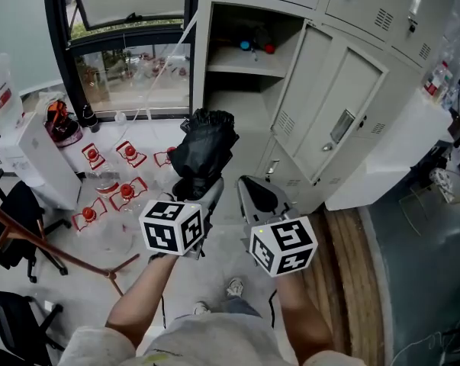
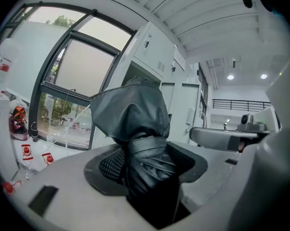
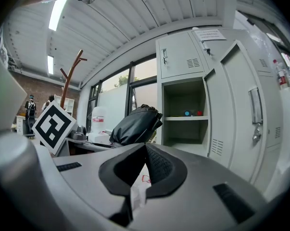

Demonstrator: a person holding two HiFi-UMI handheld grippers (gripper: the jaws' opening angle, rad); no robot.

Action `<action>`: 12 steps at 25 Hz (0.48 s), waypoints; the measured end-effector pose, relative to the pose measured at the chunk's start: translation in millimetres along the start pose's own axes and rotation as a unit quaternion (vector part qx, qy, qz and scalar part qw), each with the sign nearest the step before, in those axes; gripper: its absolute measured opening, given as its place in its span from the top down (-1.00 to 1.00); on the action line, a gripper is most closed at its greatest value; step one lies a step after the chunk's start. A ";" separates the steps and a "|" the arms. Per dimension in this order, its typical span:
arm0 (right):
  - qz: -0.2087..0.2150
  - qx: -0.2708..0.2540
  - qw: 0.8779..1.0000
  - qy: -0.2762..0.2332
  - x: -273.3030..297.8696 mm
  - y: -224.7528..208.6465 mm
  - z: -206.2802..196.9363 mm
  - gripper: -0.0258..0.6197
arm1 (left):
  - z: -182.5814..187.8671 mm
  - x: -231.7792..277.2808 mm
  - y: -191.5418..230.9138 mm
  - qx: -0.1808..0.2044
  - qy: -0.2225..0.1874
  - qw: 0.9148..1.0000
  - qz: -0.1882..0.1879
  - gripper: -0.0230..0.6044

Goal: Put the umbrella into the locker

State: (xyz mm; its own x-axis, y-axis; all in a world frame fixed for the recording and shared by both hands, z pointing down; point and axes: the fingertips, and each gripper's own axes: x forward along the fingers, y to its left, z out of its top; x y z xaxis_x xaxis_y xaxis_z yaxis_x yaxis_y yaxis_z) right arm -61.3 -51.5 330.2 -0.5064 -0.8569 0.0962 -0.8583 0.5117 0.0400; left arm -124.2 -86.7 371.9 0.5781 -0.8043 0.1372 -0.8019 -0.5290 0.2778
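Note:
A folded black umbrella [image 1: 203, 152] stands upright in my left gripper [image 1: 197, 193], whose jaws are shut on its lower part; in the left gripper view the umbrella [image 2: 137, 138] fills the middle between the pads. My right gripper [image 1: 256, 197] is beside it on the right, shut with nothing between its jaws. The right gripper view shows the umbrella [image 3: 135, 124] to its left. The open locker [image 1: 249, 52] lies ahead, its door [image 1: 332, 120] swung out to the right. A shelf [image 3: 183, 119] inside carries small red and blue items.
Several red clamp-like pieces [image 1: 111, 189] lie on the floor at the left by a white container [image 1: 35, 155]. A wooden coat stand [image 1: 46, 242] leans at lower left, next to black chairs [image 1: 16, 219]. A window [image 1: 127, 59] is left of the locker.

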 end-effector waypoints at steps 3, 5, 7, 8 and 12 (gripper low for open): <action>-0.001 0.001 1.000 -0.004 8.0 -8.2 -0.9 0.91 | -0.8 13.7 2.7 0.004 0.006 1.000 -0.003 0.10; -0.002 0.002 1.000 -0.007 14.0 -18.5 -1.5 0.91 | -0.5 26.2 3.3 0.007 0.009 1.000 -0.004 0.10; -0.002 0.005 1.000 -0.010 21.7 -31.3 -2.3 0.91 | -0.4 41.1 3.9 0.012 0.012 1.000 -0.005 0.10; -0.002 0.005 1.000 -0.012 26.2 -37.9 -2.3 0.91 | -0.2 49.1 4.4 0.015 0.014 1.000 -0.005 0.10; 0.003 0.009 1.000 -0.025 48.9 -67.1 2.5 0.91 | 2.6 85.8 8.1 0.030 0.025 0.999 -0.004 0.10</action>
State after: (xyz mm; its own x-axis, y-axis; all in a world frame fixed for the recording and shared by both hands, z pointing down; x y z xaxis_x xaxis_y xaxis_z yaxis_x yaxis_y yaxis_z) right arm -28.6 -127.9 329.8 -0.5146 -0.8561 0.0475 -0.8564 0.5159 0.0213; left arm -81.5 -160.7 383.5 0.5908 -0.7859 0.1828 -0.8035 -0.5523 0.2224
